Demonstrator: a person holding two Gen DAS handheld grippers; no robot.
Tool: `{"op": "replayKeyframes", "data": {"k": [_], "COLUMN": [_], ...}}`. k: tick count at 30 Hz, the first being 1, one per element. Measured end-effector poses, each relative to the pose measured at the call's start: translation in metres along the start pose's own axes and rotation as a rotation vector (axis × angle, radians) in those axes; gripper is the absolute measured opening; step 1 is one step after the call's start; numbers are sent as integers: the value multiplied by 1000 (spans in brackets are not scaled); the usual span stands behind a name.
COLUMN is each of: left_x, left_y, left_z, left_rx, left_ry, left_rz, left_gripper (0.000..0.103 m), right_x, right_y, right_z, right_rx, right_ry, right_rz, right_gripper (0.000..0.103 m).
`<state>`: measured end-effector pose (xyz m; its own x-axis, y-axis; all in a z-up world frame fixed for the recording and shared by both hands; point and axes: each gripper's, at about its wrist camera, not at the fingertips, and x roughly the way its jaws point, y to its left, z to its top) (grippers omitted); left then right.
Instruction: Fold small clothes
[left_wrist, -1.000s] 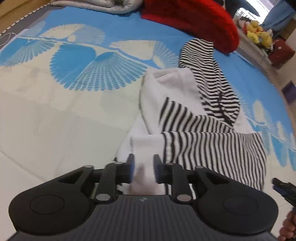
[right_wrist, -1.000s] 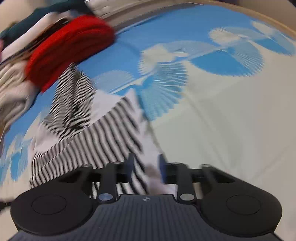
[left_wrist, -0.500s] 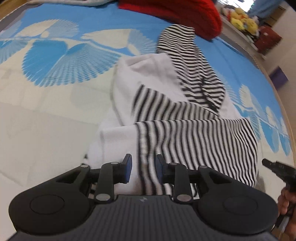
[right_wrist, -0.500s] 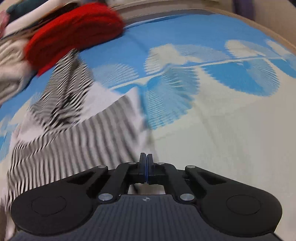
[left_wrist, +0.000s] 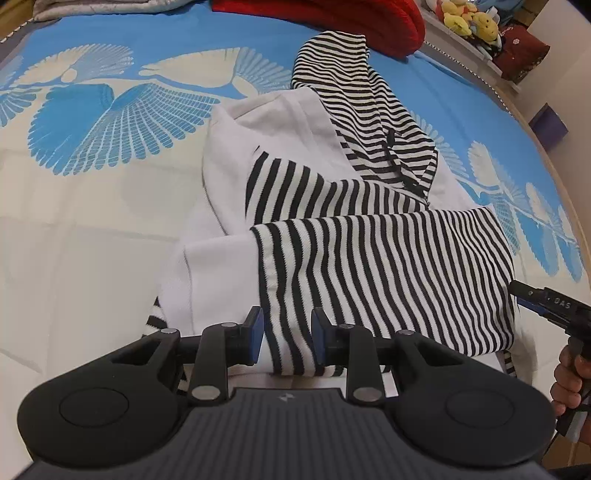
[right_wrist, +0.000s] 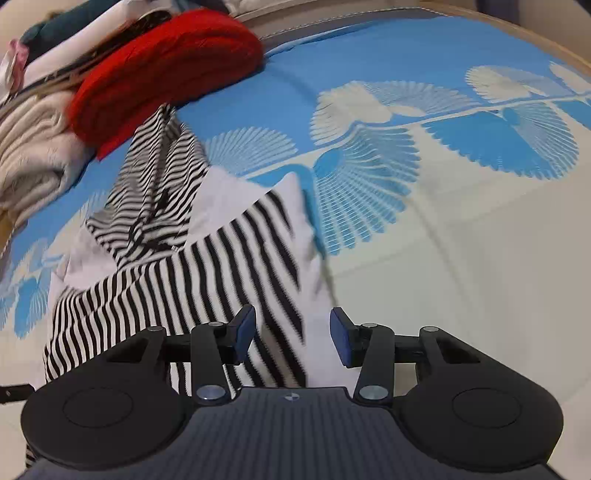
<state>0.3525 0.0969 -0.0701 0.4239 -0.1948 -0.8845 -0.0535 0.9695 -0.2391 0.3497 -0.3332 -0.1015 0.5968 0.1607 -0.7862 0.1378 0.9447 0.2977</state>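
A small white hoodie with black-and-white striped sleeves and hood (left_wrist: 332, 206) lies partly folded on the blue and cream patterned bed cover (left_wrist: 92, 221). Two striped sleeves lie folded across its white body. My left gripper (left_wrist: 287, 341) is open, its jaws astride the near edge of the striped sleeve fold. My right gripper (right_wrist: 292, 338) is open just over the near edge of the same garment (right_wrist: 207, 273). The right gripper's tip also shows at the right edge of the left wrist view (left_wrist: 546, 306), beside the garment's far side.
A red knitted item (left_wrist: 332, 14) and pale folded clothes (right_wrist: 33, 147) lie at the head of the bed. Yellow plush toys (left_wrist: 465, 18) sit on a shelf beyond the bed edge. Bare cover lies to the left of the hoodie.
The right gripper was shut half a second ago and has opened wide. The left gripper has shifted right along the near edge, from the white part onto the striped sleeve, and stays open.
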Motion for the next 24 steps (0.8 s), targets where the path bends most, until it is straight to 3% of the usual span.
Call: {"op": "replayKeyframes", "data": {"k": [1, 2, 3, 4, 6, 12, 17, 18, 20, 22, 24], "left_x": [0, -1, -1, -2, -2, -2, 2, 5, 14, 27, 38], "left_y": [1, 2, 4, 5, 5, 1, -6, -6, -4, 1, 7], "left_z": [0, -1, -1, 0, 0, 1, -1, -1, -3, -6, -10], "left_rx": [-2, -4, -6, -6, -4, 4, 34, 38, 48, 64, 72], "left_ry": [1, 2, 3, 2, -1, -2, 11, 20, 55, 112, 159], "left_rz": [2, 3, 4, 3, 0, -21, -35, -33, -12, 42, 100], "left_gripper": [31, 31, 31, 31, 31, 31, 31, 31, 31, 31, 34], "right_x": [2, 5, 8, 10, 10, -8, -12, -15, -24, -30, -24], "right_y": [3, 7, 9, 9, 5, -15, -23, -21, -17, -9, -4], "right_z": [0, -1, -2, -3, -3, 5, 9, 10, 10, 8, 3], "right_rx": [-19, -43, -62, -68, -51, 67, 92, 85, 60, 16, -16], "right_ry": [7, 14, 23, 34, 32, -56, -21, -23, -55, -69, -20], "right_rz": [-3, -18, -31, -36, -33, -90, -87, -85, -59, -1, 75], "right_gripper": [45, 36, 16, 8, 4, 3, 7, 11, 19, 19, 20]}}
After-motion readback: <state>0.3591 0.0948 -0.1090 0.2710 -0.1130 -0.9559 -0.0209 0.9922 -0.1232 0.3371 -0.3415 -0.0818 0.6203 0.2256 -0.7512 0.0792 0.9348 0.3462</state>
